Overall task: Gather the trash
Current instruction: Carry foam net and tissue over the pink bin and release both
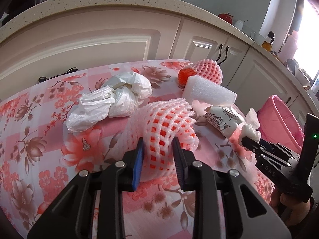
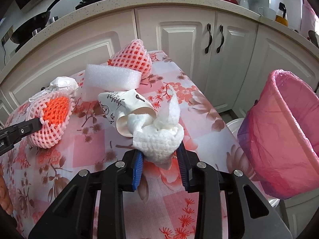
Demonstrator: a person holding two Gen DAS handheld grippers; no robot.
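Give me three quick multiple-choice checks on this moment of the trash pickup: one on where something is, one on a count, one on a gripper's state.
1. Where is the bin with the pink liner?
A. On the table
B. Off the table's right edge
C. On the countertop

2. How many pink foam fruit nets are in sight?
A. One
B. Two
C. Four

3. What is the right gripper doing?
A. Closed on the white paper towel
B. Open over bare cloth
C. Gripping the foam block

Answers:
1 B: it stands beside the flowered table, past its right edge.
2 B: the near net sits between the left gripper pads, the far net by the foam block.
3 A: the blue pads pinch the towel.
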